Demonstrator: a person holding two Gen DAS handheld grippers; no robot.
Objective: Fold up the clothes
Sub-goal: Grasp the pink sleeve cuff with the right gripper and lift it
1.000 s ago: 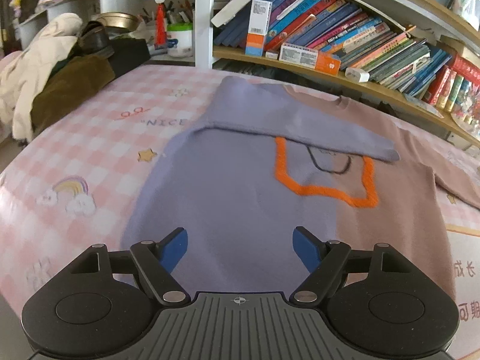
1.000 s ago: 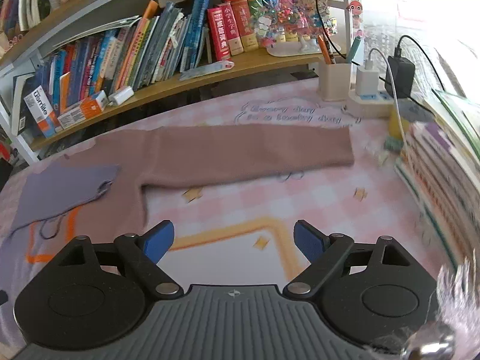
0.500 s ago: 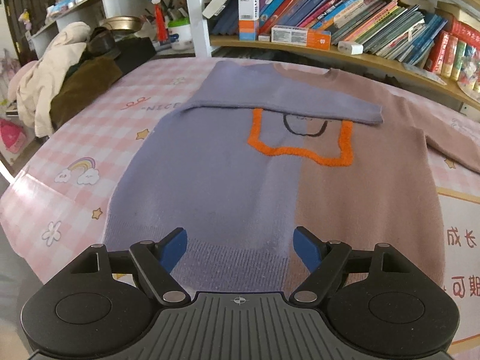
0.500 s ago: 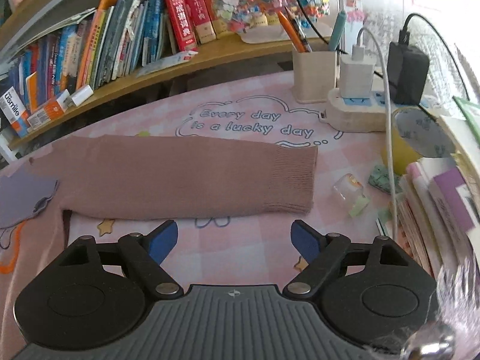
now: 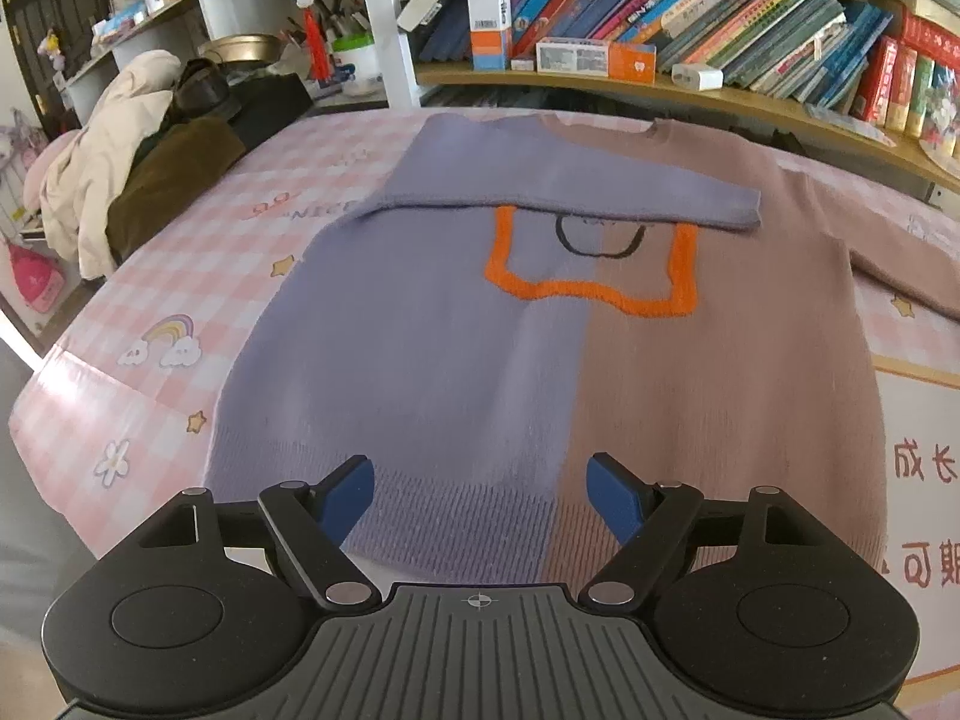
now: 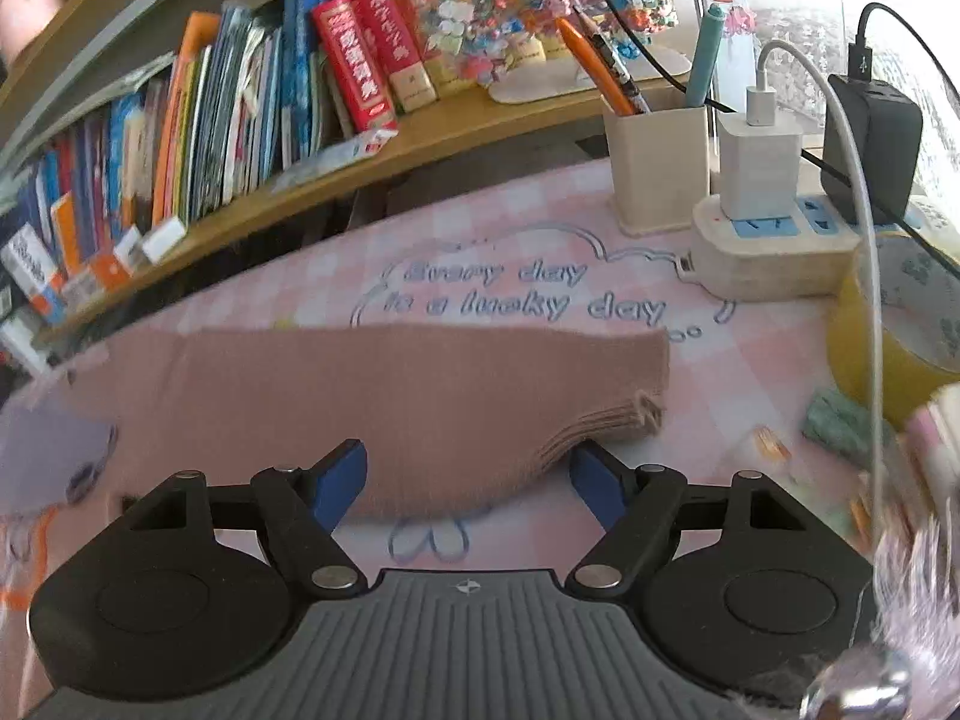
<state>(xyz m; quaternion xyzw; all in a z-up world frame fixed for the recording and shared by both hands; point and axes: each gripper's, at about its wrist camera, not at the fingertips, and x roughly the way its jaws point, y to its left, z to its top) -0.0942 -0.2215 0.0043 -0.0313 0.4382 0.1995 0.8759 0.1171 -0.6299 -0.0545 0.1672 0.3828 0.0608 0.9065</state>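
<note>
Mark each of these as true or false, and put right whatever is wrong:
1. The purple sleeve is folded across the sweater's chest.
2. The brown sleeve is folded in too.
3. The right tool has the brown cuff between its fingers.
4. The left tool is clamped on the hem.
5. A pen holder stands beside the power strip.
1. True: the purple sleeve lies across the sweater.
2. False: the brown sleeve lies stretched out on the pink tablecloth.
3. True: the right tool has just been closing around the brown cuff.
4. False: the left tool is open over the hem.
5. True: the pen holder stands by the power strip.
</note>
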